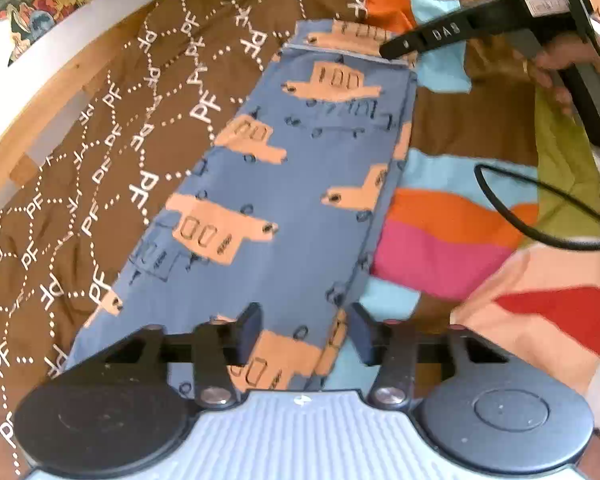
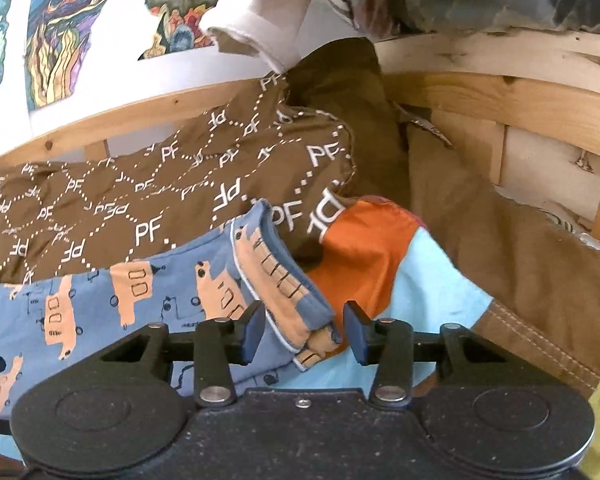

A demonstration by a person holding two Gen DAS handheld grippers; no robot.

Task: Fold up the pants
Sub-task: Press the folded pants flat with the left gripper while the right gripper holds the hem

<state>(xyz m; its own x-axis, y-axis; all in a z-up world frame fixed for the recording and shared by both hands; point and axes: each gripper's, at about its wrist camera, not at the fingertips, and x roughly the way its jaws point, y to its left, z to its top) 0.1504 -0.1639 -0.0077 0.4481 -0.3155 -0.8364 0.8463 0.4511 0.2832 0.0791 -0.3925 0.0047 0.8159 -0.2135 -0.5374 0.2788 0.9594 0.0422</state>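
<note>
Two tongs agape | pants (image 1: pixel 300 184) flat | patchwork bedspread (image 1: pixel 440 248) | wooden bedframe (image 2: pixel 500 92)

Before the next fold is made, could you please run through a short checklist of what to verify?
1. Pants folded lengthwise, legs stacked: ok.
2. Left hand-held gripper open around the near end: ok.
3. Right hand-held gripper open around the waistband: ok.
4. Either gripper closed on fabric: not ok.
5. Black cable clear of the pants: ok.
6. Pants lying flat on the bedding: cannot tell at the waistband, which curls up.
</note>
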